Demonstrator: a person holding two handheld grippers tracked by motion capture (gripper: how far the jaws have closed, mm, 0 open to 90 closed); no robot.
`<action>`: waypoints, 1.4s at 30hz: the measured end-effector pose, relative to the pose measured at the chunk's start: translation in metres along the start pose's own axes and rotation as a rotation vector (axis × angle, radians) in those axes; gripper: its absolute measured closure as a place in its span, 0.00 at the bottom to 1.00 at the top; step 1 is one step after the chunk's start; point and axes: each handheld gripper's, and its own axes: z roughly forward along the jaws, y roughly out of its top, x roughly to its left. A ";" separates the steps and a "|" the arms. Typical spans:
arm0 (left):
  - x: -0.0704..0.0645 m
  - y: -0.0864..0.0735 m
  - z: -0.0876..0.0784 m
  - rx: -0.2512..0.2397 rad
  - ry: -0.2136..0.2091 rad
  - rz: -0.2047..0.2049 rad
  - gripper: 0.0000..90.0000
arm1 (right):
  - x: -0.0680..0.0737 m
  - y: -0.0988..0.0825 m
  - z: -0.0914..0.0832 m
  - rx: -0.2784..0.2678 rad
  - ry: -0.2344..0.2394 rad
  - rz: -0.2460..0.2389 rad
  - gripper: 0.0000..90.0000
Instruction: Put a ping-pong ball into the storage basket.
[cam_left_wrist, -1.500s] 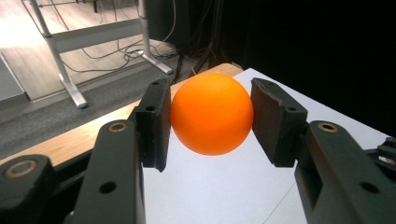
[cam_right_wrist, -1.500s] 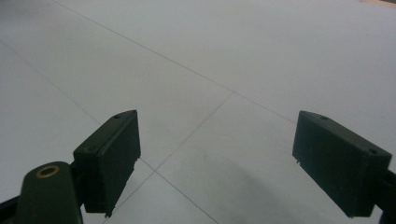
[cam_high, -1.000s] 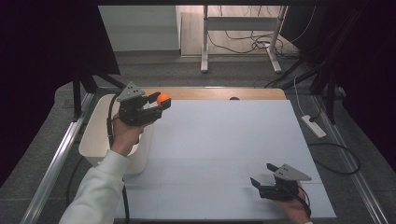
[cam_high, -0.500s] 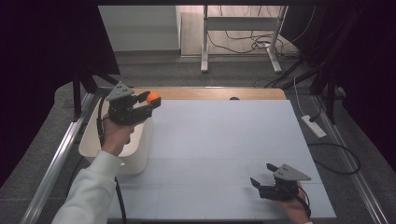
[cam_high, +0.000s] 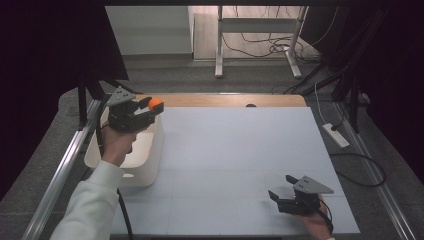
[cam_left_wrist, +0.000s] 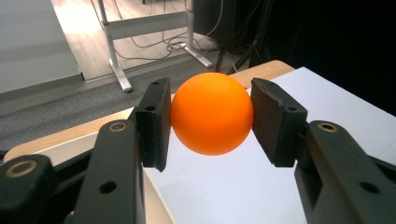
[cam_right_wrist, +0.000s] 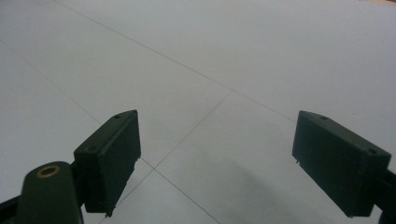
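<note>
An orange ball (cam_left_wrist: 211, 113) sits pinched between the two black pads of my left gripper (cam_left_wrist: 208, 122), which is shut on it. In the high view that gripper (cam_high: 152, 107) hangs over the far right rim of a white tub (cam_high: 150, 165) at the table's left edge, the ball (cam_high: 155, 103) at its tip. My right gripper (cam_high: 276, 196) rests low near the front right of the white table top (cam_high: 240, 150). Its jaws stand wide apart (cam_right_wrist: 215, 163) with only bare table surface between them.
A strip of wooden table edge (cam_high: 225, 100) runs along the far side. Metal rails flank the table at left (cam_high: 60, 175) and right. A desk frame (cam_high: 260, 40) and loose cables lie on the floor beyond; a white power strip (cam_high: 336, 135) lies at the right.
My left hand has carried the ball leftward, from over the table's far left corner to above the white tub. The right gripper has stayed put.
</note>
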 end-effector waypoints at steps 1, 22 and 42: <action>0.001 0.000 0.000 0.003 0.004 -0.001 0.56 | 0.000 0.000 0.000 0.000 0.000 0.000 0.17; 0.029 -0.010 -0.003 0.027 0.075 -0.047 0.56 | 0.000 0.000 0.001 -0.001 0.005 -0.003 0.17; 0.043 -0.022 0.020 0.121 0.104 -0.070 0.56 | 0.000 -0.001 0.001 0.007 -0.002 -0.006 0.17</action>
